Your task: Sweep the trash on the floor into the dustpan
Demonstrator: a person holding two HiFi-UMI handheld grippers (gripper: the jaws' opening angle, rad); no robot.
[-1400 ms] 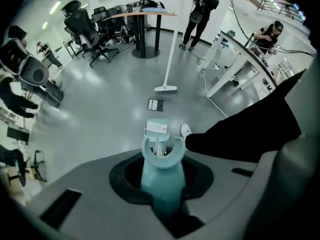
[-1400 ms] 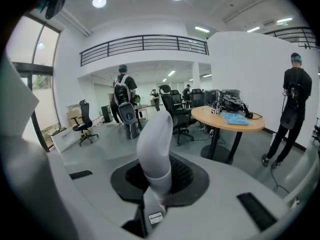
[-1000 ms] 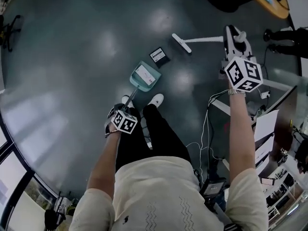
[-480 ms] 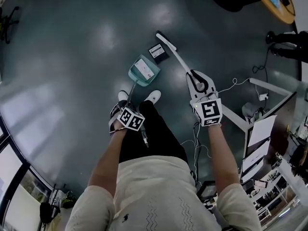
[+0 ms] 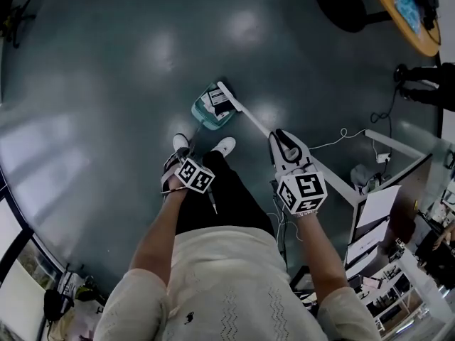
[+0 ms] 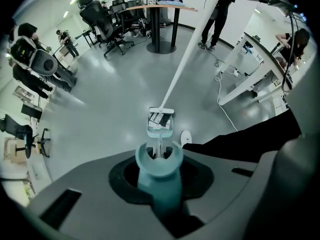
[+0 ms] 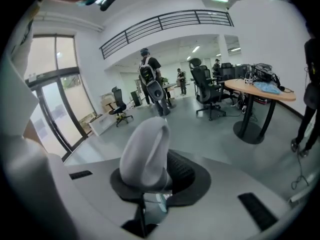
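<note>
left gripper (image 5: pixel 181 164) clamps the dustpan (image 5: pixel 202 115) handle, right gripper (image 5: pixel 287 150) the broom handle (image 7: pixel 144 156); broom head (image 5: pixel 234 99) partly hides the trash (image 5: pixel 218 99).

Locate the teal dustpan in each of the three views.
Head view: dustpan upper centre, ahead of the shoes.
Left gripper view: dustpan at centre, just above the jaws.
Right gripper view: not in it.
Shared landmark: the white broom, in all three views.
</note>
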